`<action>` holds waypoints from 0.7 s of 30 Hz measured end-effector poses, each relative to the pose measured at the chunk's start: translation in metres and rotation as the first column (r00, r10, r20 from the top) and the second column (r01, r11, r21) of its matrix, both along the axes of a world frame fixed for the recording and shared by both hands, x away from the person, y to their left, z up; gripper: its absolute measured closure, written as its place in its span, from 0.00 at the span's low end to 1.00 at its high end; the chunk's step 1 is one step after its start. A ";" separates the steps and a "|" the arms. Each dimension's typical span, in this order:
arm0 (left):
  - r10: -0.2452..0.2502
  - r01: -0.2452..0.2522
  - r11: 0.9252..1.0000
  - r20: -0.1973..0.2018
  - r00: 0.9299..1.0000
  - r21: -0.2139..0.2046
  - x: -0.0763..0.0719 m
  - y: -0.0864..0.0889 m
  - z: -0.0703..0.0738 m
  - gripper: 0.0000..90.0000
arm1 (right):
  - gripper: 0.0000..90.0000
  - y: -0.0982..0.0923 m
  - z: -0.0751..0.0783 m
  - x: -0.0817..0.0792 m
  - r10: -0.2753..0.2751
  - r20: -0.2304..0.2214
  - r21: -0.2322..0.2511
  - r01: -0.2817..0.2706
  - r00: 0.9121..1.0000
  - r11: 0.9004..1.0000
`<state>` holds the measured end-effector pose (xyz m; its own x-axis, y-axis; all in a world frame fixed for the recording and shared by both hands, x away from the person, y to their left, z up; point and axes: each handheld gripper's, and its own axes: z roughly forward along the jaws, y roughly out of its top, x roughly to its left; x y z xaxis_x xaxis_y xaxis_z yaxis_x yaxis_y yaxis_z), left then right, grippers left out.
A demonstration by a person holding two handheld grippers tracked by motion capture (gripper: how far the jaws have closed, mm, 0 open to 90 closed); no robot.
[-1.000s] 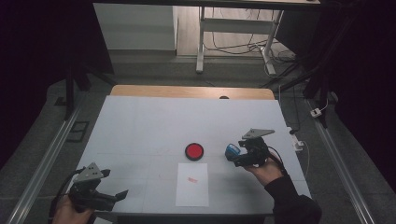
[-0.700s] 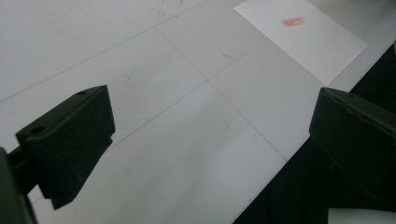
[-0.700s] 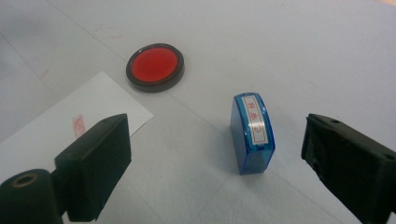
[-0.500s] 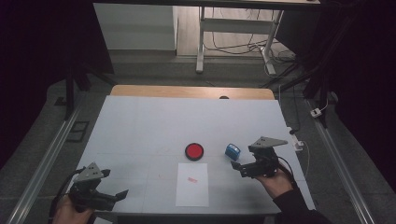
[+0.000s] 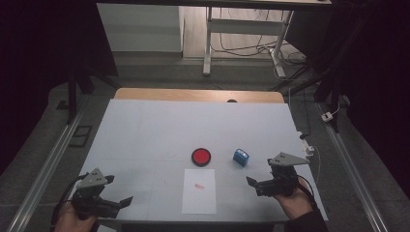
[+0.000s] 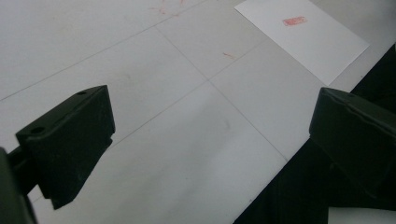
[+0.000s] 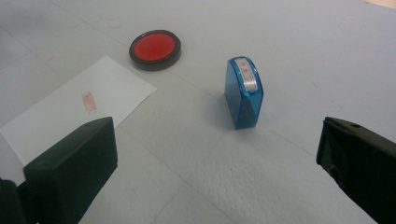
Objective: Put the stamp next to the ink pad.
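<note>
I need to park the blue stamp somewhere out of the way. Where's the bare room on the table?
The whole far half of the table, beyond the ink pad and blue stamp, is bare, and so is the left side between the paper and the left gripper. The near centre is crowded.

1. The table (image 5: 145,130) lies bare across its far half and left side; a gripper could pass there unhindered.
2. Three things crowd the near middle: the red ink pad (image 5: 200,156), the blue stamp (image 5: 241,157) standing upright to its right, and the white paper (image 5: 199,190) lying flat in front of the pad.
3. Between pad and stamp runs a narrow gap of bare table.
4. The right gripper (image 5: 256,186), its jaws just opened wide with nothing between them, sits near the stamp; bare surface separates them.
5. The left gripper (image 5: 121,203) holds the near left corner, well apart from the paper, with bare table between.
</note>
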<state>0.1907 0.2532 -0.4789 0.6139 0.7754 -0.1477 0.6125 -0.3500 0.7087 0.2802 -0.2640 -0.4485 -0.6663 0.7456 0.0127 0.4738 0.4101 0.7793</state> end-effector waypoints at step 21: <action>0.001 -0.001 1.000 -0.006 1.000 0.011 0.000 -0.001 -0.001 0.01 | 0.00 -0.027 -0.007 -0.037 -0.065 -0.060 -0.005 0.065 0.996 0.998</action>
